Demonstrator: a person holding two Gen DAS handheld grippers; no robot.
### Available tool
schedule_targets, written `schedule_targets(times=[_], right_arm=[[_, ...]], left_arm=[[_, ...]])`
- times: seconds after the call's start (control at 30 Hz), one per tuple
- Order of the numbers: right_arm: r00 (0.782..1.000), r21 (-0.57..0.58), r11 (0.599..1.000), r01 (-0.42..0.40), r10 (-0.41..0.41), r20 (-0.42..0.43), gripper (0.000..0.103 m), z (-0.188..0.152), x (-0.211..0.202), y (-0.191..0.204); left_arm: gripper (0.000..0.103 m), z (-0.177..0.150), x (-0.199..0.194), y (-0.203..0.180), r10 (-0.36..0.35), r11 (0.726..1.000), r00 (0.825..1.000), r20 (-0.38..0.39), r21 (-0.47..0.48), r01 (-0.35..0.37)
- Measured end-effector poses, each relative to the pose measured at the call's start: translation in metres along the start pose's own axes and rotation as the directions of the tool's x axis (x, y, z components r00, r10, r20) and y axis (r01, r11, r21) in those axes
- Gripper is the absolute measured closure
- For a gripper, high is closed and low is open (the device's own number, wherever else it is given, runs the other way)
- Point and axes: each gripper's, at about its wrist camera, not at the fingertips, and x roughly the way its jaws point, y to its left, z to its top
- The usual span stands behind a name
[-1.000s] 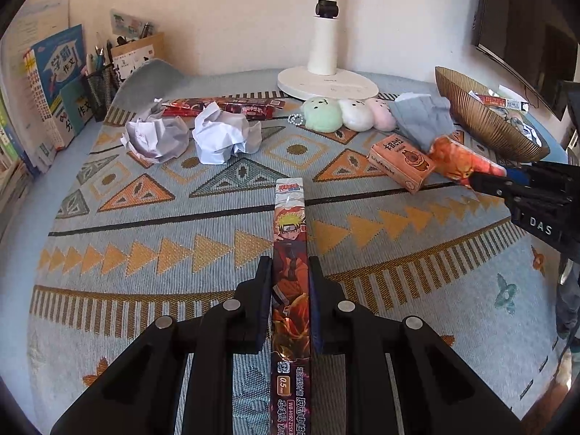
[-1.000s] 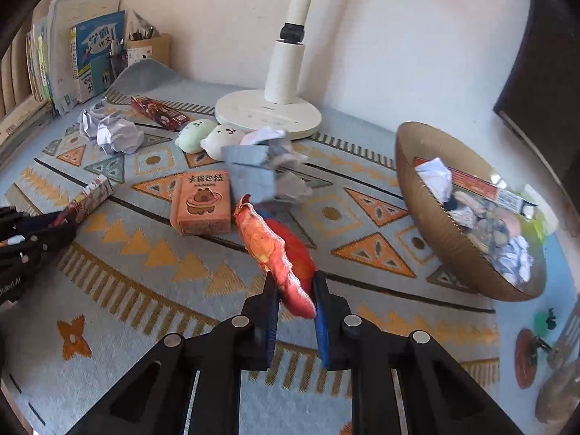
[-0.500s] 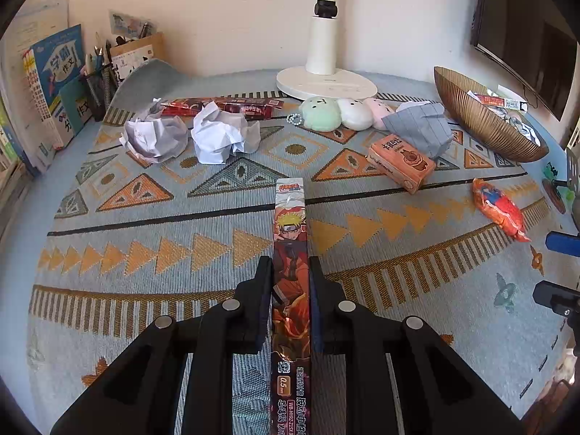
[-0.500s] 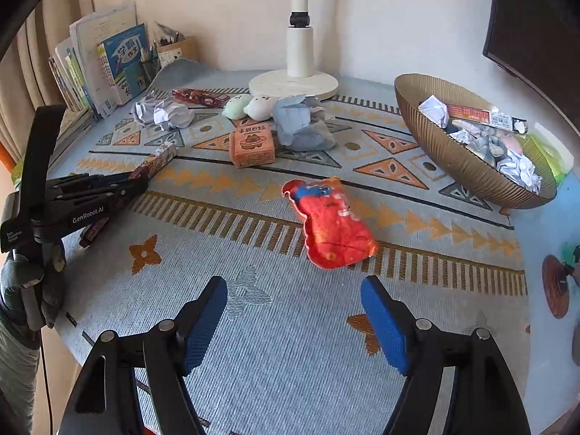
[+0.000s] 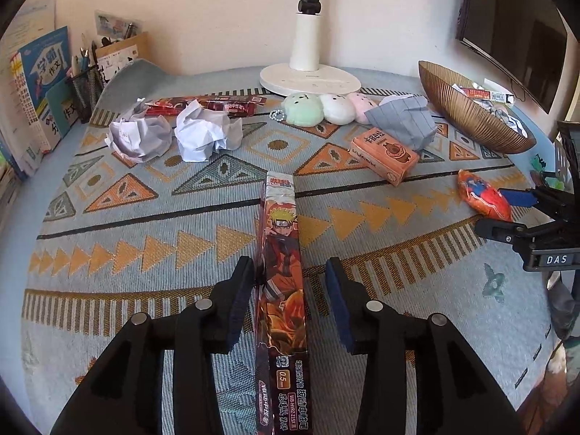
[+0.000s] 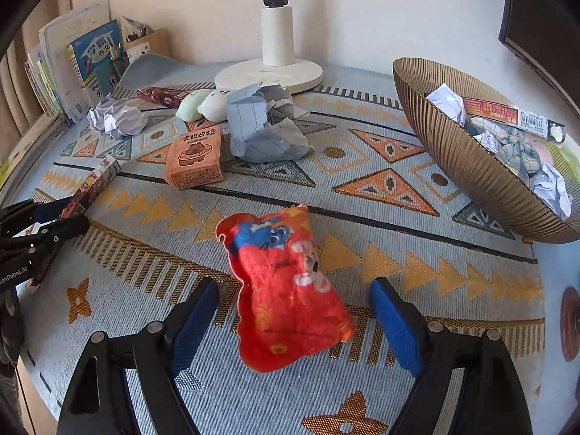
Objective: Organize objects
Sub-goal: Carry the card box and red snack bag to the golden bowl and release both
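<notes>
Two grippers in view, both over patterned table (image 5: 108,217). Left gripper (image 5: 288,290): fingers (image 5: 241,297) opening, long comic-print box (image 5: 282,253) lying flat between them, lengthwise along pointing line, far end reaching toward crumpled paper balls (image 5: 174,134). Left pad touching or just beside box edge; right pad clearly apart from it. No grip on box. Right gripper (image 6: 293,320): fingers (image 6: 195,322) spread wide, red-orange snack packet (image 6: 286,290) lying flat on table between them, apart from both blue pads, not gripped.

Elsewhere on table: orange carton (image 6: 195,159) beside crumpled grey-blue paper (image 6: 261,130); three plush toys (image 5: 322,108) near white lamp base (image 5: 308,79); second red box (image 5: 203,105) behind paper balls; ribbed golden bowl (image 6: 464,159) at right, holding crumpled paper and other items. Books and pen holder (image 5: 87,83) at far left.

Against frame one second back: left fingers then clamped on long box, now parted; box position unchanged. Right fingers then pinching snack packet above table, near carton; packet now down on cloth nearer front edge, released. Half a second back: packet already lying free, right fingers wide but farther from it.
</notes>
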Motion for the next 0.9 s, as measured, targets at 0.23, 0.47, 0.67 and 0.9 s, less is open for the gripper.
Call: schedule_targets(times=[0.23,0.47,0.67,0.9], right_arm=[[0.998,0.033,0.999,0.019,-0.021,0.051,0.064,-0.005,-0.010,-0.002],[0.991,0.045,0.999,-0.018,0.012,0.134,0.064,-0.011,-0.026,-0.003],[0.996,0.032,0.998,-0.062,0.060,0.065,0.064,-0.008,-0.014,-0.003],[0.995,0.021,0.996,-0.087,0.085,0.047,0.062,-0.008,-0.011,-0.001]], left_arm=[[0.063,-0.001,0.000,-0.010,0.045,0.997,0.999,-0.001,0.058,-0.045],[0.069,-0.002,-0.001,-0.011,0.038,0.997,0.999,0.005,0.064,-0.039],[0.075,-0.002,-0.002,-0.017,0.039,0.994,0.999,0.009,0.097,-0.040],[0.068,-0.001,-0.001,-0.014,0.039,0.997,0.999,0.002,0.065,-0.039]])
